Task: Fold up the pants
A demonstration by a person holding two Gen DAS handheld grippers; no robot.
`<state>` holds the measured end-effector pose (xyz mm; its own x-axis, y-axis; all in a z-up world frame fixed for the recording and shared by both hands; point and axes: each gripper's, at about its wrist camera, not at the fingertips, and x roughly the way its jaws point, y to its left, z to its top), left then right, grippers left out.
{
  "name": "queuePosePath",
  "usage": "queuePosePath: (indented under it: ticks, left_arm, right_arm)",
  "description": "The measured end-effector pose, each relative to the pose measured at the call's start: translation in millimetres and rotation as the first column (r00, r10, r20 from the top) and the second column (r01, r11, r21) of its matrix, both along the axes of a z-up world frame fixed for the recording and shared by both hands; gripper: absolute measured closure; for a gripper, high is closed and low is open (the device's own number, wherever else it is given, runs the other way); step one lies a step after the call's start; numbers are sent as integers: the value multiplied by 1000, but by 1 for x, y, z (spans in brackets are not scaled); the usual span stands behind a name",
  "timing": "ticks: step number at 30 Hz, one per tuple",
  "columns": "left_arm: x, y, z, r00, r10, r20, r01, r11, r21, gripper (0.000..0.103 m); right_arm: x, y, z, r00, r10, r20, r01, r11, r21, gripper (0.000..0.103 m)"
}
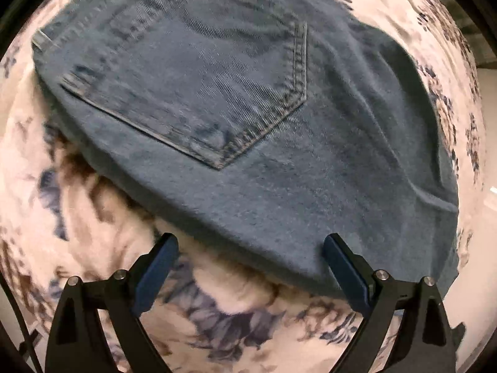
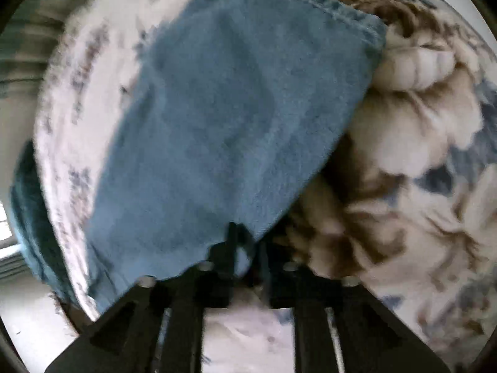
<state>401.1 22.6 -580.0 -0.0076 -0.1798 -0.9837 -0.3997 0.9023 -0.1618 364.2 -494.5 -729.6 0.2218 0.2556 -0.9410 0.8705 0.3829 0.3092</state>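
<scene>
Blue denim pants (image 1: 236, 99) lie on a floral bedspread (image 1: 93, 217), back pocket (image 1: 198, 93) facing up. My left gripper (image 1: 248, 248) is open, its blue-padded fingers (image 1: 155, 267) spread just at the near folded edge of the denim, holding nothing. In the right wrist view a denim leg (image 2: 223, 118) with its stitched hem at the top stretches away from me. My right gripper (image 2: 247, 248) is shut on the near edge of that leg, which looks lifted and blurred.
The white, blue and brown floral bedspread (image 2: 419, 155) is rumpled into thick folds beside the pants. A teal cloth (image 2: 31, 205) and a pale floor show past the bed's left edge in the right wrist view.
</scene>
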Motion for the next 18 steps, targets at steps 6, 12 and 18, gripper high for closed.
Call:
queuePosePath:
  ticks: [6, 12, 18]
  left_arm:
    - [34, 10, 47, 989, -26, 145, 25, 1000, 7, 7]
    - [107, 23, 64, 986, 21, 168, -14, 999, -44, 7]
    - [133, 57, 38, 991, 137, 0, -134, 972, -191, 7]
  right_arm:
    - [96, 89, 87, 878, 452, 158, -425, 887, -180, 24]
    - [267, 257, 76, 389, 841, 376, -871, 469, -148, 24]
    - [330, 377, 18, -9, 967, 254, -986, 35, -166, 36]
